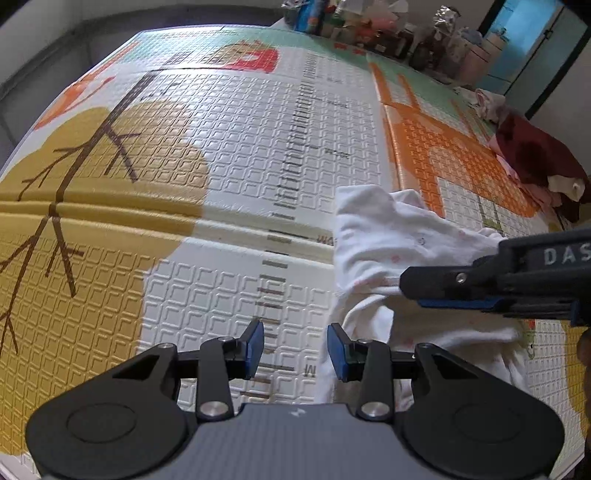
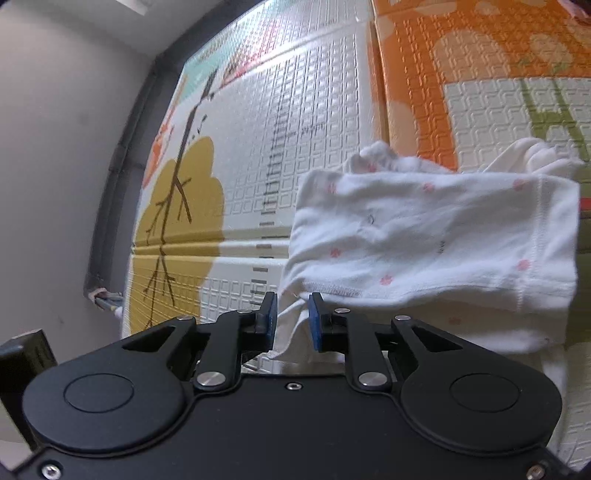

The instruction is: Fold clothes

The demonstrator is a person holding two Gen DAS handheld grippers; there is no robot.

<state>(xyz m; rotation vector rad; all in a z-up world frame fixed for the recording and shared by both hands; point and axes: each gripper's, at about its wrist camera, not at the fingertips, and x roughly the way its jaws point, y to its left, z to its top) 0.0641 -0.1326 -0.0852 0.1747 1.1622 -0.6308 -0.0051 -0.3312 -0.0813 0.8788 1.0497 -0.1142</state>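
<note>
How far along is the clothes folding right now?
Early on. The white garment has one part doubled over, but bunched cloth lies beyond it. The right tongs have cloth between the pads; the left tongs hover open over the mat. A dark red pile waits untouched.

Two handheld black grippers with blue pads are in view: the left gripper (image 1: 295,347) and the right gripper (image 2: 291,321), each with two jaws. One white cotton garment with small pink flower print (image 2: 424,236) lies on one embossed foam play mat printed with a mustard tree and orange shapes (image 1: 229,155). At the mat's far right edge sits one heap of dark red and pink clothes (image 1: 535,158); its pieces cannot be counted. Along the far edge stands a row of bottles and packets (image 1: 369,22), too blurred to count.
</note>
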